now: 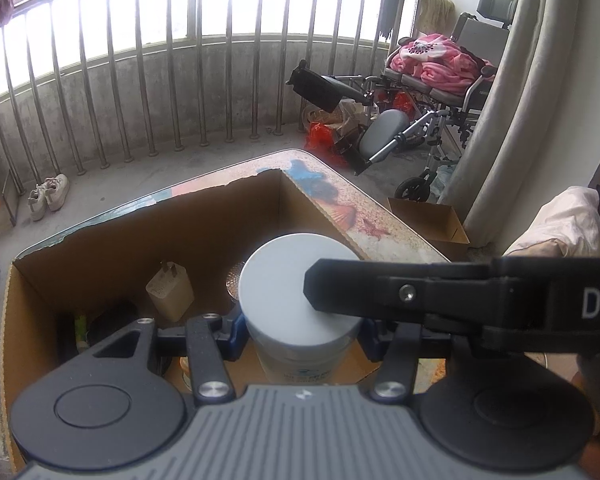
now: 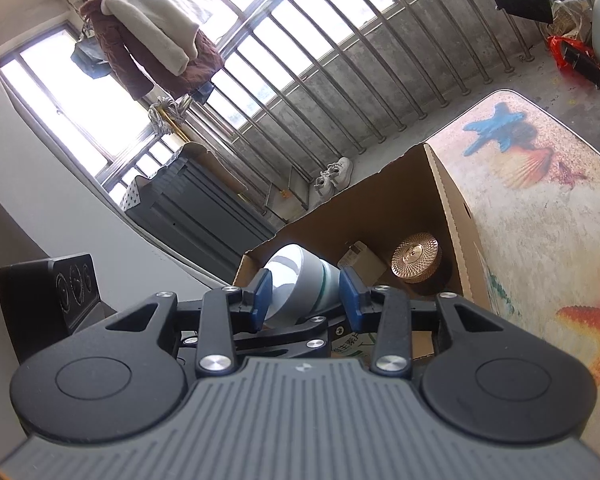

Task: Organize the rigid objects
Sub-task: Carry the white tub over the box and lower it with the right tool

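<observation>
While both grip the white jar (image 1: 296,292), right gripper (image 2: 306,296) clamps its lid.

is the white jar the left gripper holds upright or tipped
Upright. In the left wrist view the white jar shows its flat lid facing up, body dropping straight between the left gripper pads over the cardboard box.

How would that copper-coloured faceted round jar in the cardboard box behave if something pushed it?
The copper-coloured faceted jar looks squat and wide, so it would probably slide, not tip. Its shiny surface suggests glass or metal: likely stiff, perhaps breakable. The cardboard box wall beside it would soon stop it.
</observation>
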A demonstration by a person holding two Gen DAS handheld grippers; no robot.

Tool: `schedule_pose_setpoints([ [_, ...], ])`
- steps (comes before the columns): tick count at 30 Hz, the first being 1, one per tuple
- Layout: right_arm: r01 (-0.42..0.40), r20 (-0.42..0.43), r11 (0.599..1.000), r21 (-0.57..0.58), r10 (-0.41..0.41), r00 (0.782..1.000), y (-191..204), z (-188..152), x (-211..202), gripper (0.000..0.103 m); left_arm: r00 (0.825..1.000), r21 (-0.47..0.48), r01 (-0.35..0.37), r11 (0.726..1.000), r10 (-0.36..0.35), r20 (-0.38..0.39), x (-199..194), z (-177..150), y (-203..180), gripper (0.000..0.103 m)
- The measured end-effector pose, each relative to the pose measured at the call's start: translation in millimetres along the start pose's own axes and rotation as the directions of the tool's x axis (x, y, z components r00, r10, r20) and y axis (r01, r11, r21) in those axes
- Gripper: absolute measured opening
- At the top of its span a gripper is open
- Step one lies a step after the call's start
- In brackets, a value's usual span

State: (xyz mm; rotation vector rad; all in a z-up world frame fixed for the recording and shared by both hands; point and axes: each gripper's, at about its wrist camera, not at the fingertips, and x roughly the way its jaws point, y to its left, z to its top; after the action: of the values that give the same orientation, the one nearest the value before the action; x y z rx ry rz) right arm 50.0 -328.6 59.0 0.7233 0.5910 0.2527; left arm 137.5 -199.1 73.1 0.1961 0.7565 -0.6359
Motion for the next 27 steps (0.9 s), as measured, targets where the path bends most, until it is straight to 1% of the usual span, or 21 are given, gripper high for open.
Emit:
schedule_pose_setpoints([
  [16,0.026,-0.046,0.999,0.034,-0.025,0.999,-29,3,26,0.042,0.997,0.017,-0.009,1.000,0.010,-0.074,33,0,2,0.054],
  [27,0.042,-0.070,0.998,0.045,-0.039,0.997,-42,6,37,0.044,0.995,0.019,-0.001,1.000,0.003,-0.104,47,-1,1,0.054],
])
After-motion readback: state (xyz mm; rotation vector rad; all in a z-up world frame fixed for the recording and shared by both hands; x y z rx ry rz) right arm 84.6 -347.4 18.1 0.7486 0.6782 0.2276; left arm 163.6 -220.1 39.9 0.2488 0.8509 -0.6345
